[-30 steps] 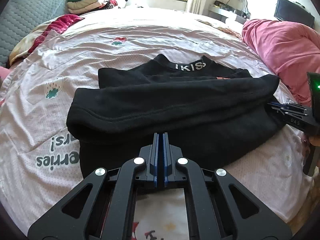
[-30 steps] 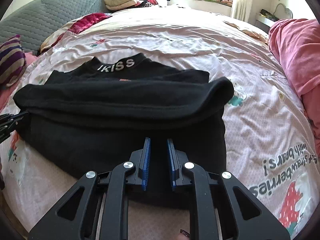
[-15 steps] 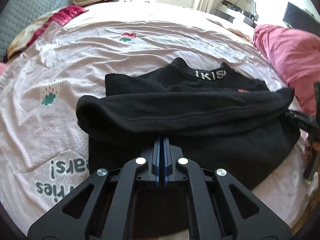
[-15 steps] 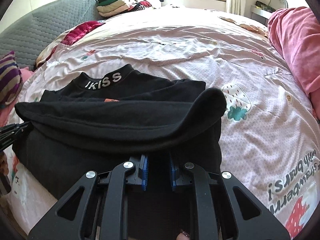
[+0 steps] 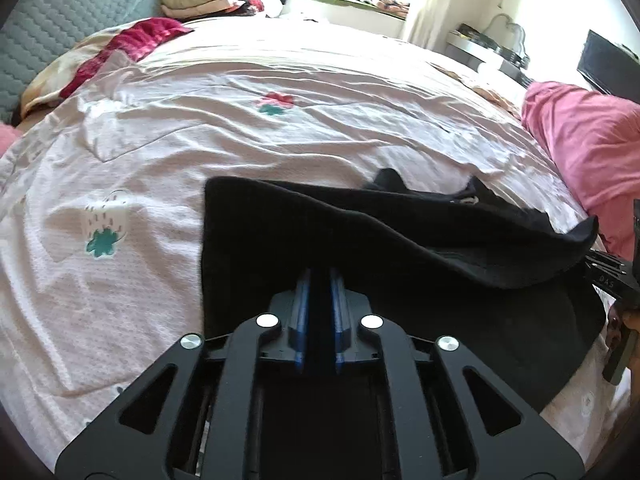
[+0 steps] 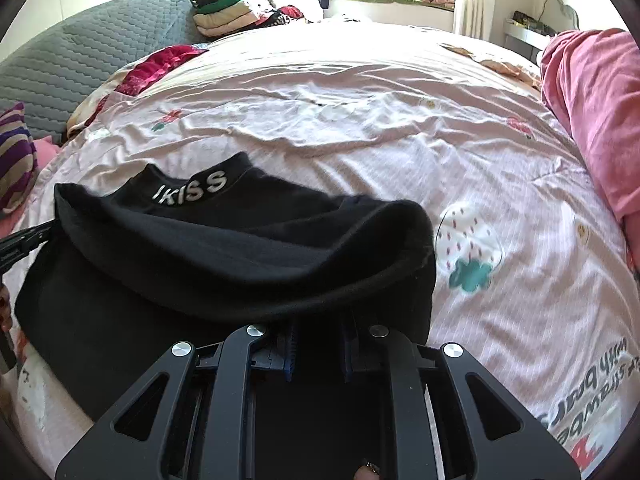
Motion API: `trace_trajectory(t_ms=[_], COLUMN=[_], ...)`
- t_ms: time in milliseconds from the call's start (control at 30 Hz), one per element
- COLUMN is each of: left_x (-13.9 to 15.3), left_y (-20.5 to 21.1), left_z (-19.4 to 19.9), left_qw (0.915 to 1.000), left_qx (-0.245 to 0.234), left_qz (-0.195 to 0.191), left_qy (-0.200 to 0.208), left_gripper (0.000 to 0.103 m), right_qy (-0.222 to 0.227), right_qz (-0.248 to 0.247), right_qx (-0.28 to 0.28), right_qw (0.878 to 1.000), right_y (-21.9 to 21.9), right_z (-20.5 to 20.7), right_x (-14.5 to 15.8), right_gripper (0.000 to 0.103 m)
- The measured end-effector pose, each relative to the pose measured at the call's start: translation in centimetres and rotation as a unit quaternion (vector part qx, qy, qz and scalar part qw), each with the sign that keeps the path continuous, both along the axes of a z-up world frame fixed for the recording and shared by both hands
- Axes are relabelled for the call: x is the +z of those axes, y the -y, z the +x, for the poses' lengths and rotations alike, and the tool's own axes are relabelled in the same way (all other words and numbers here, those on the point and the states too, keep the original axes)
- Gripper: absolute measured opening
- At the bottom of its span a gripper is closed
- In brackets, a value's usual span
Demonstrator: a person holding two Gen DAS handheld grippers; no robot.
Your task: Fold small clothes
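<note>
A small black top [image 5: 360, 240] with white "IKISS" lettering on its collar [image 6: 190, 190] lies on a pink strawberry-print bedspread [image 5: 240, 120]. My left gripper [image 5: 319, 284] is shut on the top's near hem at the left side. My right gripper [image 6: 320, 336] is shut on the same hem at the right side. Both hold the hem lifted and carried toward the collar, so the black top [image 6: 240, 256] drapes over itself. The right gripper's tip shows at the right edge of the left wrist view [image 5: 612, 276].
A pink blanket [image 6: 592, 112] is heaped on the right of the bed. A stack of folded clothes [image 6: 232, 12] sits at the far left near a grey quilted headboard [image 6: 80, 64]. A red cloth [image 5: 132, 40] lies at the far left.
Both grippers have moved forward toward the collar with the hem, carrying the fold further over the top. The collar lettering is now hidden in the left wrist view.
</note>
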State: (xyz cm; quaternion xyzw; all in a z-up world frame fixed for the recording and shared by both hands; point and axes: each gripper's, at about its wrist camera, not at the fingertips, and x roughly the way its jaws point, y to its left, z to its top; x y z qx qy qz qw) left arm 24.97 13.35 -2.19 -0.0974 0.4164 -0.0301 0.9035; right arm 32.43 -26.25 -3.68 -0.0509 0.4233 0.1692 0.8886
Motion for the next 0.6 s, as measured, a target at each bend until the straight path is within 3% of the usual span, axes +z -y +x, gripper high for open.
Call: trace_trajectory(t_ms=[167,267,333,400,433,600], left_x=[0.2,0.4,0.3,0.1,-0.1,-1.2], left_y=[-2.0,-3.0,-3.5,-4.0,-4.1,-4.1], left_z=[0.2,0.2,0.2,0.2,0.3,0.7], left_qw=[0.9995,0.9989,0.9983,0.9976,0.9974,0.9967], left_qx=[0.027,0.041,0.051,0.055,0.055,0.047], left_qz=[-0.017,-0.022,-0.028,-0.041,-0.047,-0.062], left_qy=[0.001,0.005,0.004,-0.001,-0.004,-0.023], left_gripper=[0.005,0.017,0.036,0.042,0.043,0.043], right_qy=[0.01,0.015,0.016,0.013,0.009,0.001], right_qz=[0.009,0.022,0.034,0.045,0.05,0.038], right_qx=[-0.02,-0.047,-0.064,-0.071,-0.071,-0.062], right_qw=[1.0,0.999,0.997,0.996,0.996,0.997], right_y=[1.0,2.3,3.0,3.8,4.0,3.9], right_z=[0.7,0.9,1.0,1.2,1.4,1.7], right_x=[0.3,0.7,1.0,1.2,1.2,0.8], right_gripper=[0.016,0.017,0.018,0.031,0.043,0.046])
